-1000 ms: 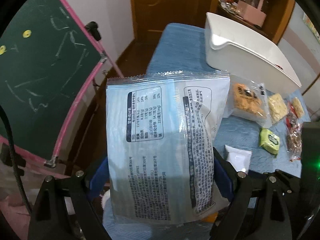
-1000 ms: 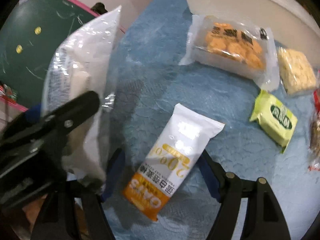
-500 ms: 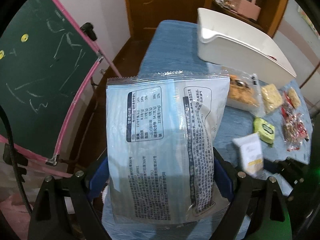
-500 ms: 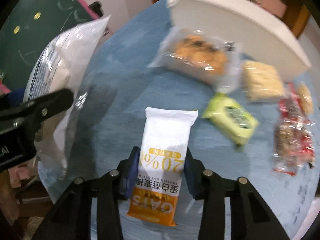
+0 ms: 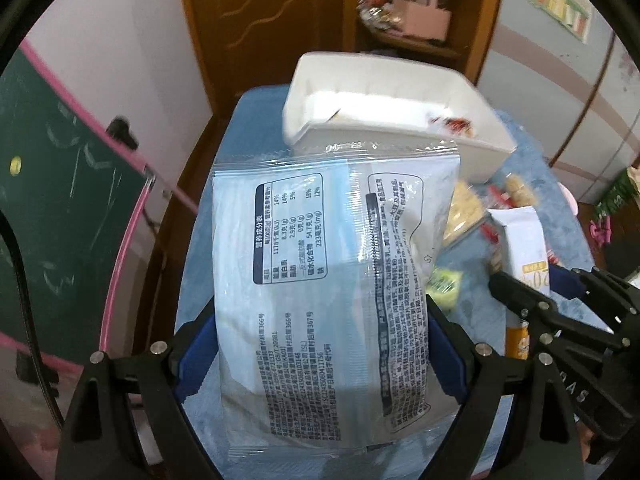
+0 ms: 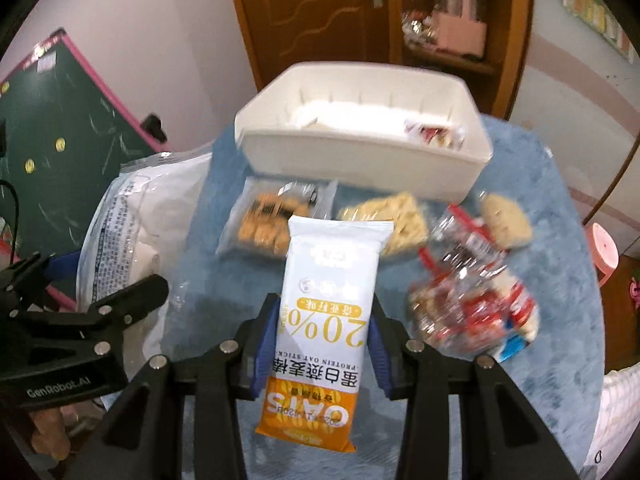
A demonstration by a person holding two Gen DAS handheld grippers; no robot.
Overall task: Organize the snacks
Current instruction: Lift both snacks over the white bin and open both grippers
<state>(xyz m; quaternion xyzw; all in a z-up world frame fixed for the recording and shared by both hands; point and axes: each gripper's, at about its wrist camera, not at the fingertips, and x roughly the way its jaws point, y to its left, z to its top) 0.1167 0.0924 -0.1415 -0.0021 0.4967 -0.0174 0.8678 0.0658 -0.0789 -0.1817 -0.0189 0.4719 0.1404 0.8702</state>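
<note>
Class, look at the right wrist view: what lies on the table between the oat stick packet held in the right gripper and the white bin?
In the right wrist view, two clear packs lie between the oat stick packet and the white bin: the biscuit pack and the pale cracker pack.

We see a pale blue and white packet with black print and a dark table on its back. The oat bar wrapper is white above and orange below, with yellow "20%" and white "OATS" letters. The bin is plain white. The counter has a blue cover with a faint embossed pattern. The fingers have blue pads on black frames. The chalkboard is dark green with a pink border and yellow dots.
</note>
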